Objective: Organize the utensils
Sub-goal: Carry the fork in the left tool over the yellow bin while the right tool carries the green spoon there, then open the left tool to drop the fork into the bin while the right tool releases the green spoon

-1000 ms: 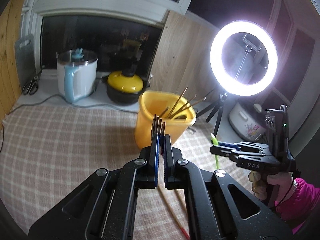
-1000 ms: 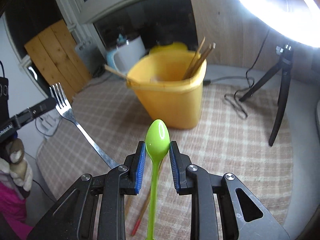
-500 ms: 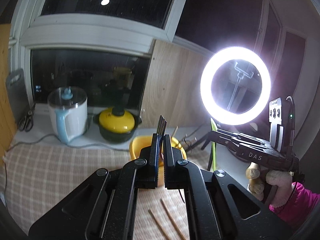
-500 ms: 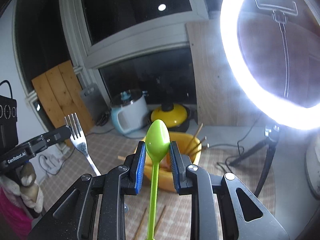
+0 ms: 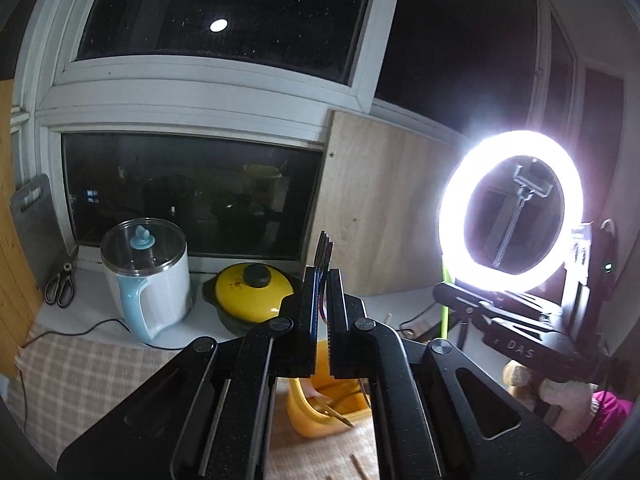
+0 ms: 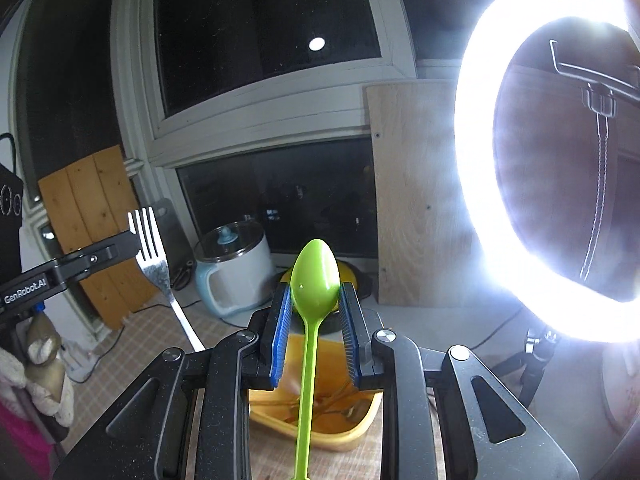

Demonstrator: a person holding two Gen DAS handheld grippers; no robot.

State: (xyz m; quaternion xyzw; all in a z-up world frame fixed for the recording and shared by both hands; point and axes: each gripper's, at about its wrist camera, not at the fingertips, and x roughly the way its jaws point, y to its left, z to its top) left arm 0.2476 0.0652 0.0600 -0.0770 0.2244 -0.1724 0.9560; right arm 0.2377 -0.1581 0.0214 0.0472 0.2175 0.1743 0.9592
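The left gripper (image 5: 323, 280) is seen pressed together on a metal fork (image 5: 325, 246), whose tines are turned edge-on to the camera and point up past the fingertips. In the right wrist view the same fork (image 6: 154, 254) is shown flat-on, tines up and its long handle slanting down and toward the middle of the frame, gripped near the neck by the left gripper (image 6: 132, 244).

The right gripper (image 6: 315, 300) is held part-way closed, with a green plastic spoon (image 6: 314, 276) pinched between its blue pads (image 6: 282, 320). The spoon's bowl is raised above the fingertips, and its handle runs straight down the frame toward the camera.

Both utensils are carried in open air above a yellow bucket (image 6: 344, 438), which is seen low between the right gripper's arms with chopsticks (image 6: 332, 402) lying inside; its rim is partly hidden by the gripper bodies. In the left wrist view the yellow bucket (image 5: 316, 420) is likewise seen below the jaws. The bucket is set on a checked tablecloth (image 5: 80, 372).

Free room is bounded at the back by a white kettle (image 5: 150, 276), a yellow-lidded pot (image 5: 252, 292) and a wooden panel (image 5: 368, 208), and on the right by a lit ring light (image 5: 510, 210). A gloved hand (image 5: 560, 394) is seen on the right gripper's handle.
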